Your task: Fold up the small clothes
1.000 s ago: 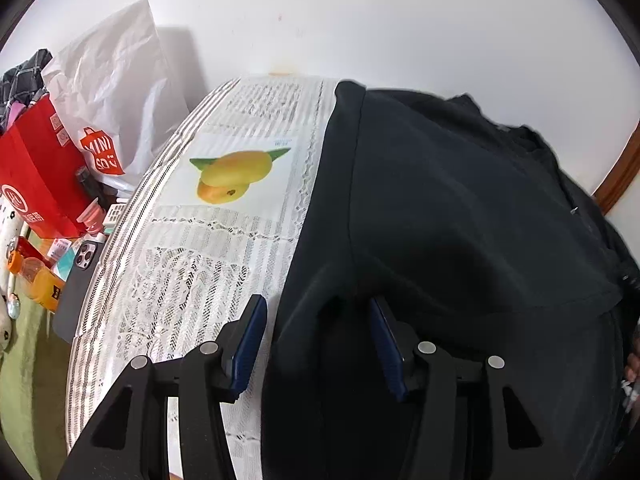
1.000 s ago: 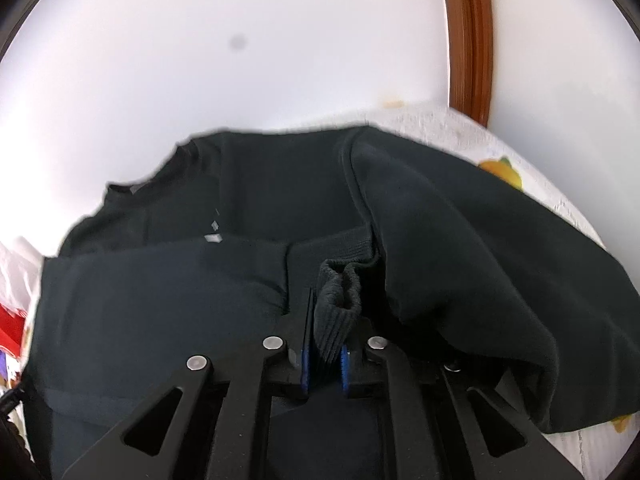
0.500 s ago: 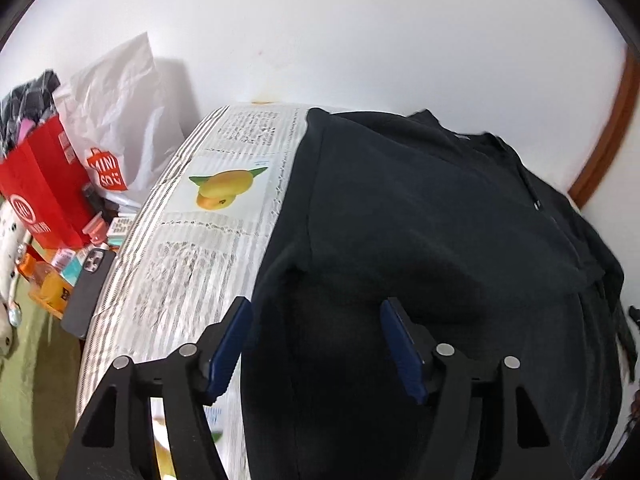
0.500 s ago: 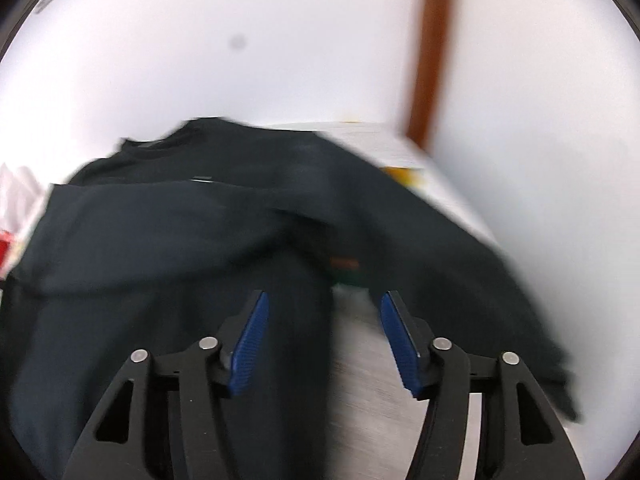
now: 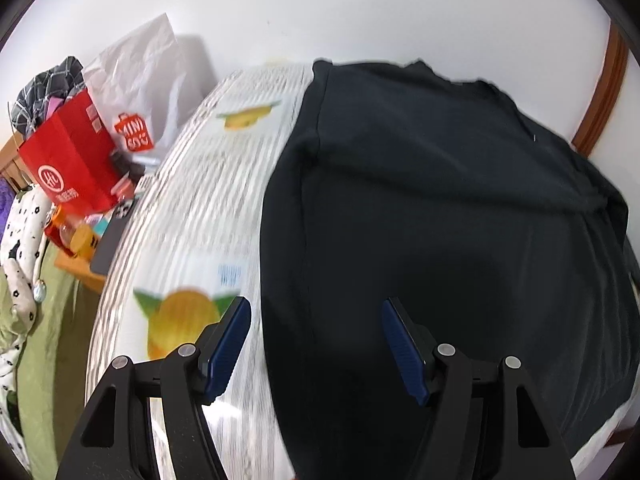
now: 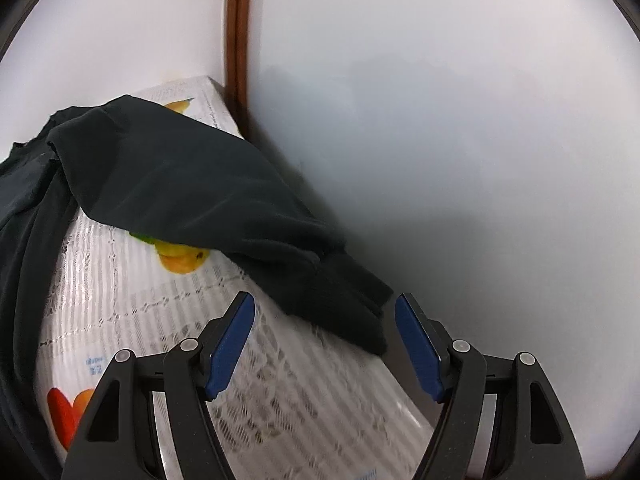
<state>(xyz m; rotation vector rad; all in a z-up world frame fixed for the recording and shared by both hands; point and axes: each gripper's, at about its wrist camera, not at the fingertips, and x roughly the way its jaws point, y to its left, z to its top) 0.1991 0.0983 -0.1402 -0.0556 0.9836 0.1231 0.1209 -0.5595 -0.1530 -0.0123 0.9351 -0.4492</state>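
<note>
A black long-sleeved top (image 5: 432, 208) lies spread on a table with a white patterned cloth (image 5: 192, 216). My left gripper (image 5: 316, 344) is open and empty, hovering over the top's left edge near its lower part. In the right wrist view one sleeve (image 6: 208, 192) stretches out to the right, its ribbed cuff (image 6: 352, 308) at the table edge by the wall. My right gripper (image 6: 324, 340) is open and empty, just in front of that cuff, which lies between and beyond the fingertips.
A white wall (image 6: 460, 120) and a brown wooden trim (image 6: 236, 40) stand close on the right. Left of the table are a red paper bag (image 5: 68, 164), a white shopping bag (image 5: 136, 80), a dark phone (image 5: 114, 236) and small items.
My right gripper let go of the cuff it held a second ago, opened, and swung right toward the outstretched sleeve. My left gripper drew back along the top's left edge, staying open.
</note>
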